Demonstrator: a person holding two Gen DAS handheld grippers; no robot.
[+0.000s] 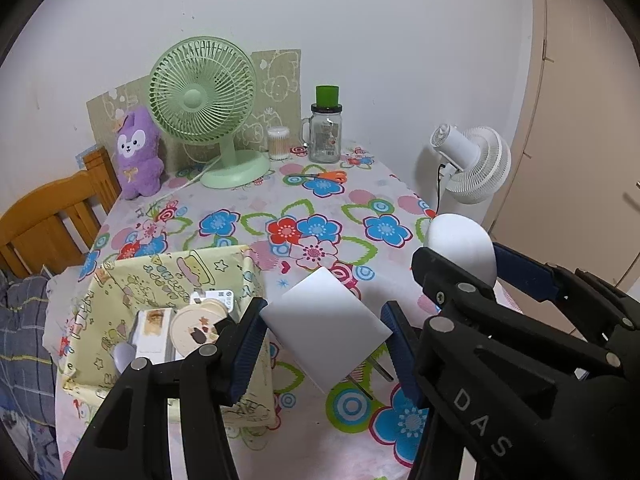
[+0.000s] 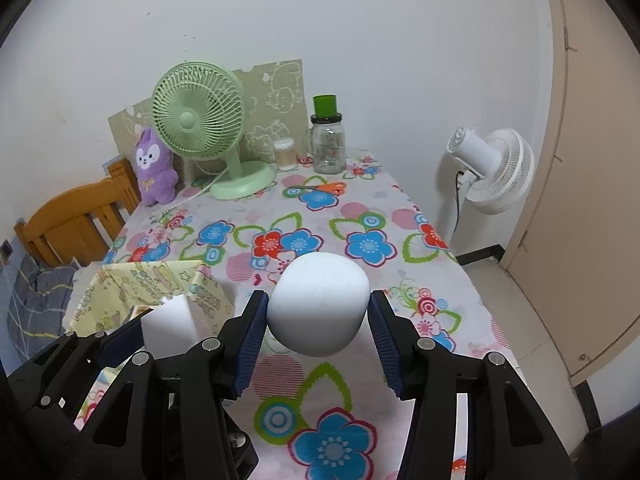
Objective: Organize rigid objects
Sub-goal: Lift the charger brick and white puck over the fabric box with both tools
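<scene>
My left gripper (image 1: 324, 340) is shut on a white rectangular plug block (image 1: 324, 324) with metal prongs pointing down, held above the flowered tablecloth just right of the yellow fabric box (image 1: 160, 280). The box holds a round cream case (image 1: 196, 326), a small white carton (image 1: 154, 330) and other small items. My right gripper (image 2: 318, 320) is shut on a white rounded egg-shaped object (image 2: 318, 304), held above the table. That object also shows in the left wrist view (image 1: 460, 246), and the plug block shows in the right wrist view (image 2: 168, 326).
At the table's far end stand a green desk fan (image 1: 204, 96), a purple plush (image 1: 138, 152), a cotton-swab tub (image 1: 279, 143) and a green-lidded glass jar (image 1: 326, 132). Orange scissors (image 1: 320, 177) lie nearby. A wooden chair (image 1: 52, 216) is left, a white floor fan (image 1: 476, 164) right.
</scene>
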